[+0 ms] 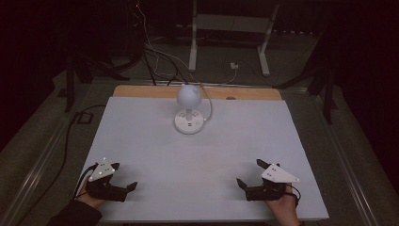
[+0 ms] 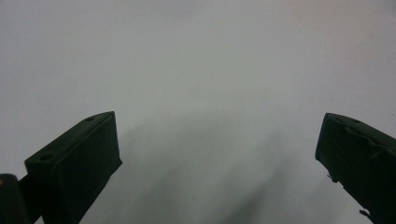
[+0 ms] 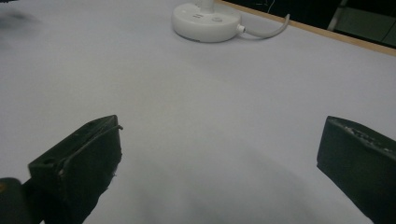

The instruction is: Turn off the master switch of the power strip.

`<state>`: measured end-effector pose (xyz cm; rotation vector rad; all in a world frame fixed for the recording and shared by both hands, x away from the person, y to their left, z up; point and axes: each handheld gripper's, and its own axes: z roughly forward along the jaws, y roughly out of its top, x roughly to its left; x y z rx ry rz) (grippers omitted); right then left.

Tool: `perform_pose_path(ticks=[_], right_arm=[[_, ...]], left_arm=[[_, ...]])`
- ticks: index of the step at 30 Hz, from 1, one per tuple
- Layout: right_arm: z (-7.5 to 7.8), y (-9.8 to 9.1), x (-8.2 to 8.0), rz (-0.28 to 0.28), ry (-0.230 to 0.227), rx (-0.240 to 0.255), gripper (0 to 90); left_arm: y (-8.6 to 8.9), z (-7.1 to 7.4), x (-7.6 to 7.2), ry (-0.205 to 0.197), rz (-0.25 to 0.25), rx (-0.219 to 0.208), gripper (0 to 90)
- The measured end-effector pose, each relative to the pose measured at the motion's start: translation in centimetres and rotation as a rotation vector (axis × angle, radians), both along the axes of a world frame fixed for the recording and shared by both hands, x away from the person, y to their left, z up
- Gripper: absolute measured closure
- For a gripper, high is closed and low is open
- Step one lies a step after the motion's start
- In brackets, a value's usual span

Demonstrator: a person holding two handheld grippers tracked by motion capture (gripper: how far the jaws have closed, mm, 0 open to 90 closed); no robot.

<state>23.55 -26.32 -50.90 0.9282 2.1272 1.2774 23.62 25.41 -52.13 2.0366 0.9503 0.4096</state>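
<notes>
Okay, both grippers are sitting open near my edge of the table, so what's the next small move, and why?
Probably ease the right gripper forward toward the small white desk lamp with the round base. It is the one object on the white table, standing at the far side. Both the right and left gripper are open and hold nothing, and the right gripper view already faces the lamp's base.

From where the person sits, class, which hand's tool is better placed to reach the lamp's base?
Probably the right tool: its open jaws already face the lamp, whose base appears in its view. The left tool faces bare table. Distances look similar.
</notes>
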Motion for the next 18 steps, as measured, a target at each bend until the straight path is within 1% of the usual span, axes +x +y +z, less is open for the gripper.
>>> perform_pose_path(ticks=[4,9,18], right_arm=[[-0.04,-0.02,0.05,-0.003,0.005,0.002,0.0],[-0.10,0.02,0.08,-0.005,0.008,-0.002,0.0],[-0.15,0.02,0.12,-0.004,0.009,-0.004,0.0]], left_arm=[[-0.13,-0.11,-0.01,0.006,-0.016,0.003,0.4],[-0.08,0.00,-0.02,0.001,-0.023,-0.023,0.4],[-0.08,-0.03,0.04,-0.002,-0.027,-0.036,0.4]])
